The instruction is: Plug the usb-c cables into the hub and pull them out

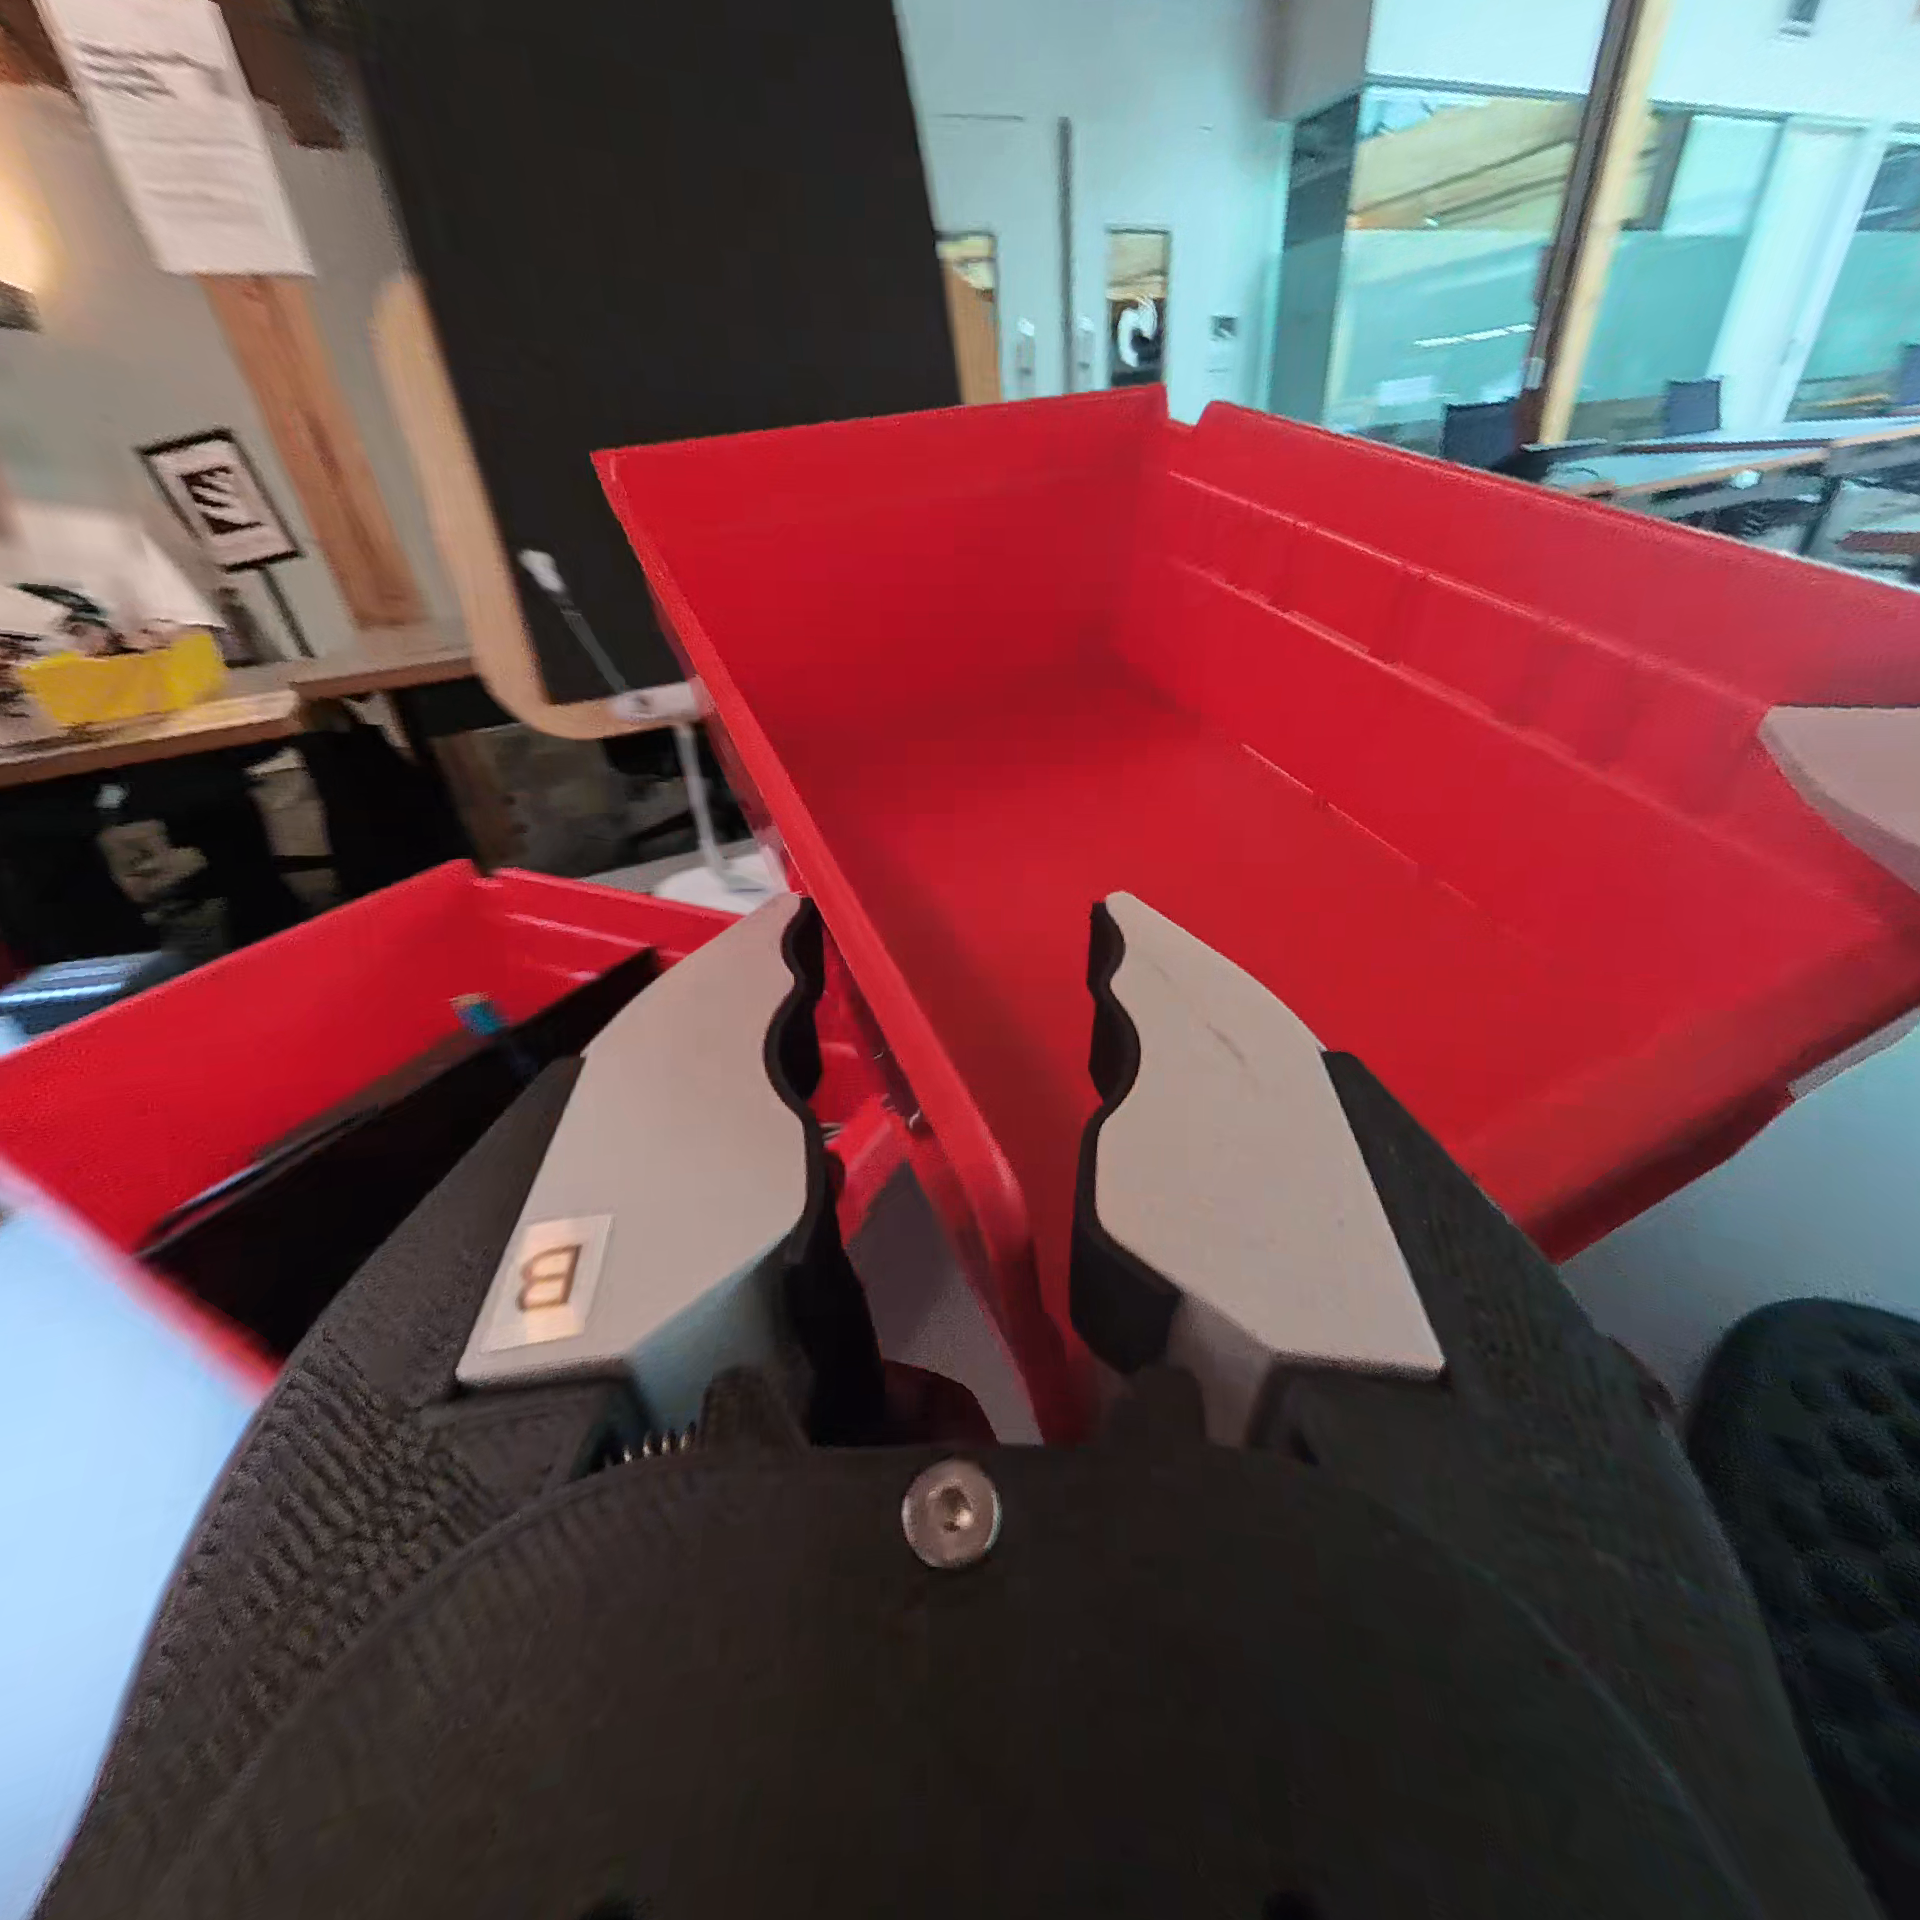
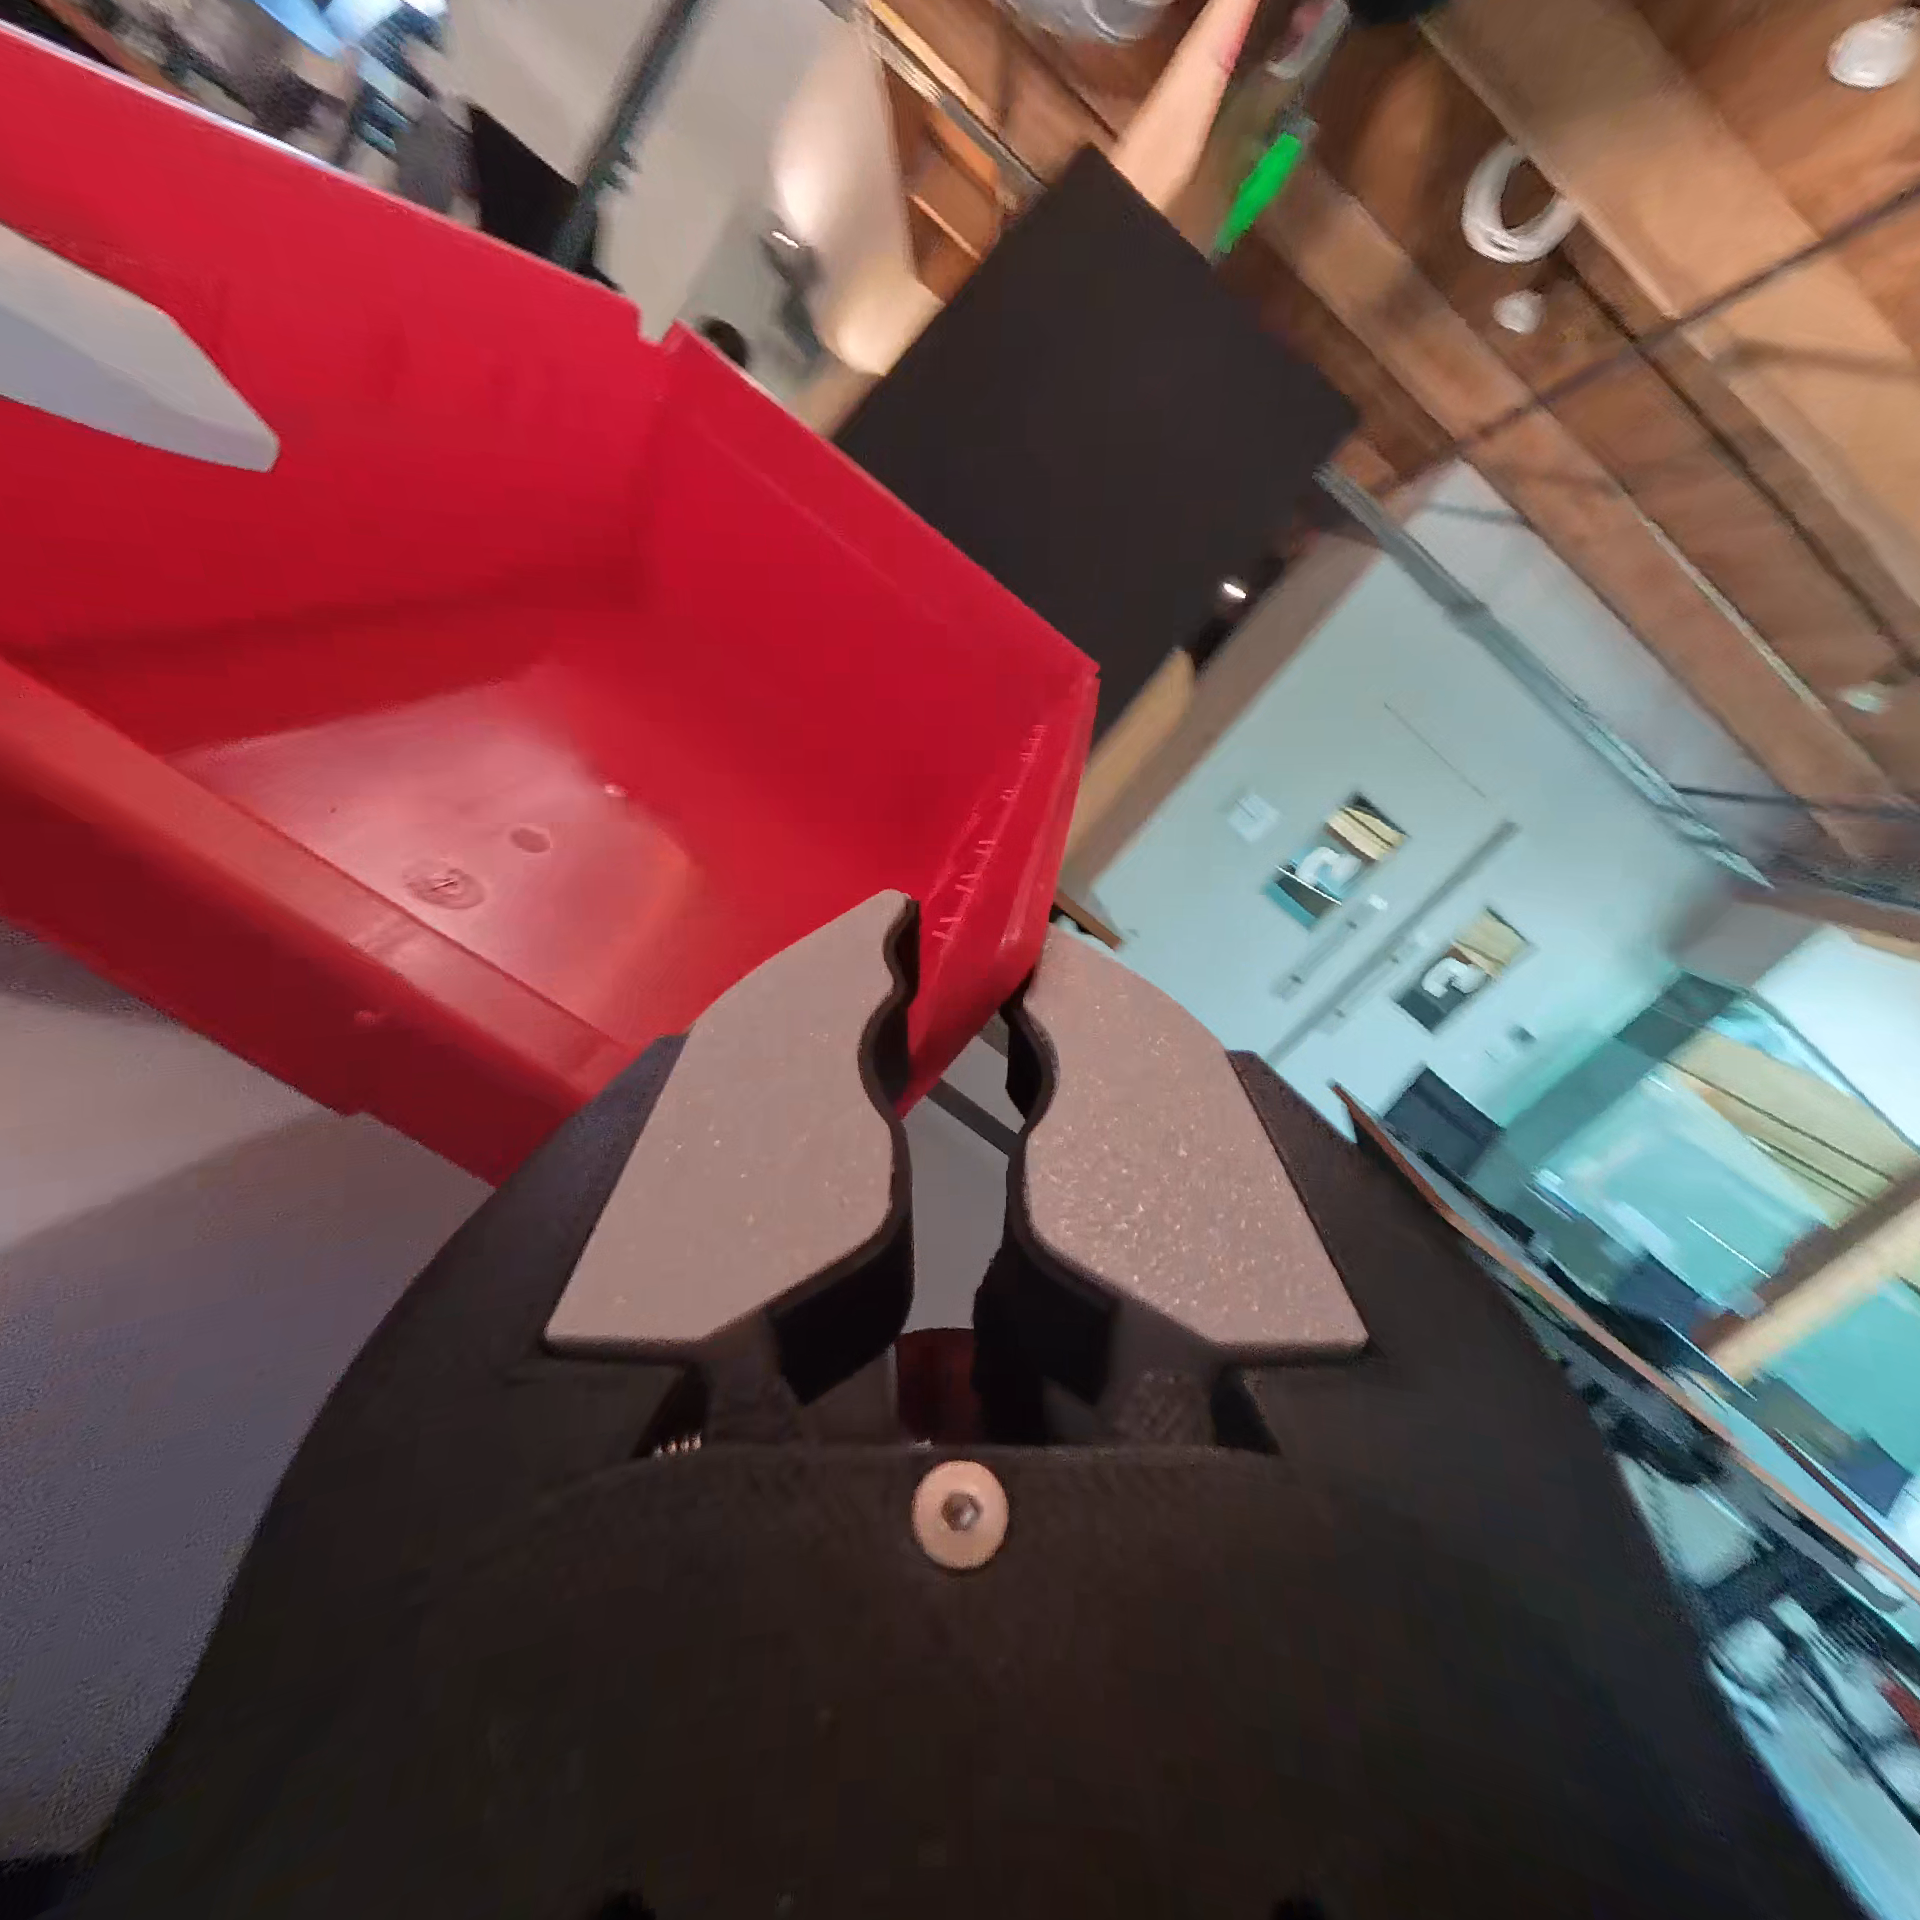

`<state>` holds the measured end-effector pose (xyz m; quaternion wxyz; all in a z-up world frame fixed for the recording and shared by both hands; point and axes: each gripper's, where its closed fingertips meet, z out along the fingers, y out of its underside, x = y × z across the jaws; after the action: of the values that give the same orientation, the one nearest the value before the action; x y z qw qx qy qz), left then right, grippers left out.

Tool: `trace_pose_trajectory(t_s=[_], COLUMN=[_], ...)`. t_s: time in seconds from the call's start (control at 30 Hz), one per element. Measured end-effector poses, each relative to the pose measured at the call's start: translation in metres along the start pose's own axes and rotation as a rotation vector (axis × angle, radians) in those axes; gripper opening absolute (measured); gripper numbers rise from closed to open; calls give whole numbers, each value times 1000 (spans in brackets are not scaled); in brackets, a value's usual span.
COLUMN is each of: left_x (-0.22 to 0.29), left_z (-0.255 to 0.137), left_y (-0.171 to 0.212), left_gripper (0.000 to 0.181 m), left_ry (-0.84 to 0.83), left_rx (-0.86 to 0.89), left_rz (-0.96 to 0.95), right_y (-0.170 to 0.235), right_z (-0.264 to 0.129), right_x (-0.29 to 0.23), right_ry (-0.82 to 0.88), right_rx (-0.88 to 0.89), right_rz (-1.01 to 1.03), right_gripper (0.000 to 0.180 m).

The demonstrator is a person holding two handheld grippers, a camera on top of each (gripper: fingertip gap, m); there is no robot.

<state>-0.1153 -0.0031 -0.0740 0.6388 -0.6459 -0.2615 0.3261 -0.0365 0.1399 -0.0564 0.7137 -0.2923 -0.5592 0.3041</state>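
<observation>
No USB-C cable or hub shows in either view. A large empty red plastic bin (image 1: 1039, 727) fills both views and is tilted above the grey table. My left gripper (image 1: 951, 914) straddles the bin's left wall, one finger inside and one outside, closed on the rim. My right gripper (image 2: 971, 935) is shut on the thin right wall of the bin (image 2: 416, 623) near its corner. The right gripper's grey finger shows at the bin's far side in the left wrist view (image 1: 1849, 769). The left gripper's finger shows in the right wrist view (image 2: 135, 384).
A second red bin (image 1: 260, 1039) stands to the left with a flat black object (image 1: 416, 1122) and a small blue piece in it. A black mesh-textured thing (image 1: 1818, 1558) is at the lower right. The grey table (image 2: 156, 1195) lies under the tilted bin.
</observation>
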Motion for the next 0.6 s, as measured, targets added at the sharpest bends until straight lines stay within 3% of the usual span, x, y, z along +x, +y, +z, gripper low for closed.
trace_pose_trajectory(t_s=[0.1,0.27,0.6], left_x=[46,95,111], left_z=[41,82,91], left_y=[21,57,107], left_gripper=[49,50,61], left_ry=[87,182,231], left_rx=[-77,-197,-354], left_rz=[24,36,2], right_y=[51,120,173], right_z=[-12,-23,-18], right_x=[32,50,35], right_ry=[112,95,-28], right_rx=[-102,-198,-264], right_rz=[-16,61,126], right_gripper=[11,13,15])
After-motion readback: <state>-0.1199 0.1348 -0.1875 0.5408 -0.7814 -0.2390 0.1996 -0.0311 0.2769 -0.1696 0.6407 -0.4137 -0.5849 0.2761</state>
